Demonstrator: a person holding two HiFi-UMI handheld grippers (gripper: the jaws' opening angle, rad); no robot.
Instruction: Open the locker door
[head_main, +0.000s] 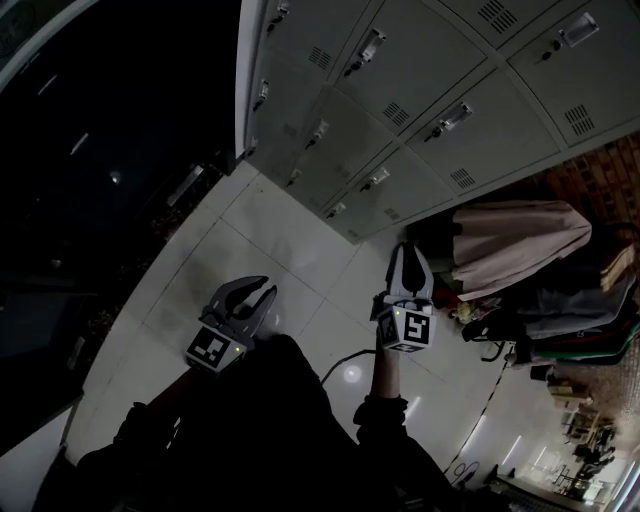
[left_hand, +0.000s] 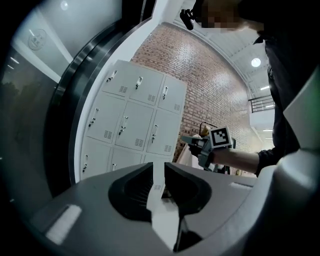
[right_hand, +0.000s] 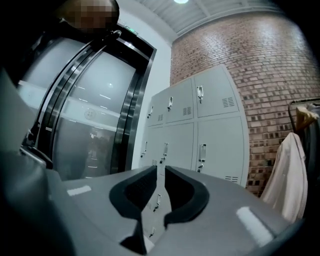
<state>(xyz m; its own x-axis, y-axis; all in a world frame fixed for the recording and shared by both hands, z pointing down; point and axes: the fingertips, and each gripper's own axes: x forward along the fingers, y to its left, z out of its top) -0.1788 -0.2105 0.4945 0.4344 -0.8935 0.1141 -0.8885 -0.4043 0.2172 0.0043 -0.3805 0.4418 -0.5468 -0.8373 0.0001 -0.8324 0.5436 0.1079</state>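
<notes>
A bank of grey lockers with all doors closed and small latch handles stands ahead, and also shows in the left gripper view and the right gripper view. My left gripper hovers over the floor, well short of the lockers. Its jaws are drawn together to a thin slit and hold nothing. My right gripper is nearer the lockers' bottom row, also apart from them, with its jaws likewise nearly touching and empty. It appears in the left gripper view too.
A pale garment hangs on a rack right of the lockers. Dark curved glass doors stand to their left. A brick wall rises behind. White floor tiles lie between me and the lockers.
</notes>
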